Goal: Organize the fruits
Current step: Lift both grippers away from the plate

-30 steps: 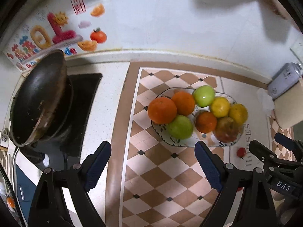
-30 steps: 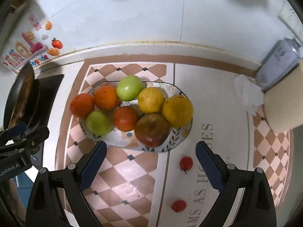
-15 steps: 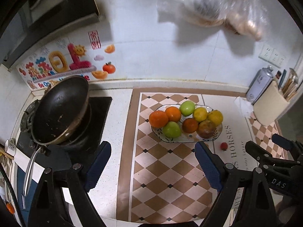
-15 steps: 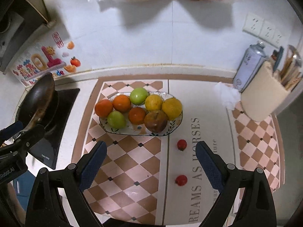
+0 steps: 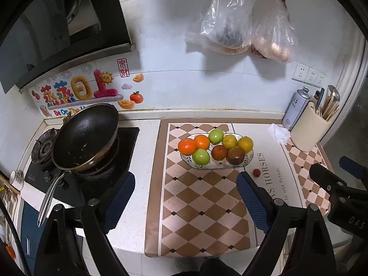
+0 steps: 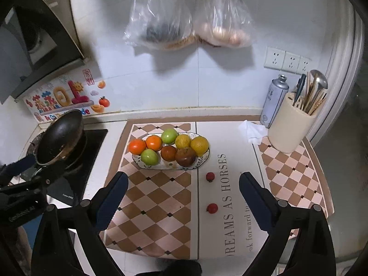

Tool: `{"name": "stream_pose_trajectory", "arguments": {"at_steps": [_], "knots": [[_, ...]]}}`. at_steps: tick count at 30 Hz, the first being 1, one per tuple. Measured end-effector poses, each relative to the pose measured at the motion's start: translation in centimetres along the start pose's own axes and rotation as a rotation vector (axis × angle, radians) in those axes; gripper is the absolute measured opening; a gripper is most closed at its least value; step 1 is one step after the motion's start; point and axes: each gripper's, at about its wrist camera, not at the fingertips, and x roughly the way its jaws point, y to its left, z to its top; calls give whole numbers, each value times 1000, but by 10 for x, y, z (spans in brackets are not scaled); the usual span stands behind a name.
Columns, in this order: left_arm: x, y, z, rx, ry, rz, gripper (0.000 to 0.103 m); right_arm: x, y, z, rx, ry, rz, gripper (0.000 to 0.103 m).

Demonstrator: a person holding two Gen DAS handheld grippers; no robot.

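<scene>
**Both tongs open, empty, above the worktop**

Left tongs [image 5: 184, 197] and right tongs [image 6: 182, 197] spread wide, nothing between them. Fruit plate [image 6: 204, 158] mid-mat, well ahead. Two small red fruits [image 6: 210, 176] loose on bare mat [image 6: 161, 197] in front. Wok [image 5: 85, 135] bounds the left, utensil holder [image 6: 291, 131] the right. Mat reads "DREAMS AS HORSES".

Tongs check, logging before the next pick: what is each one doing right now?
Left tongs: open, holding nothing, above the mat.
Right tongs: open, holding nothing, above the mat.
</scene>
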Motion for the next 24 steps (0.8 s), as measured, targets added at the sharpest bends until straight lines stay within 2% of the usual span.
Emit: {"name": "stream_pose_trajectory", "arguments": {"at_steps": [5,11,24], "knots": [[-15,-6,-8,-6,-18,6,90,-26,1,-10,-9,-29,8,99],[-26,-12,-12,-10,-30,13,90,-36,-4,-13,-12,-35,21,99],[-19,-15,-13,-33,-25,27,90,-21,-5,-6,-17,-14,59,99]]}}
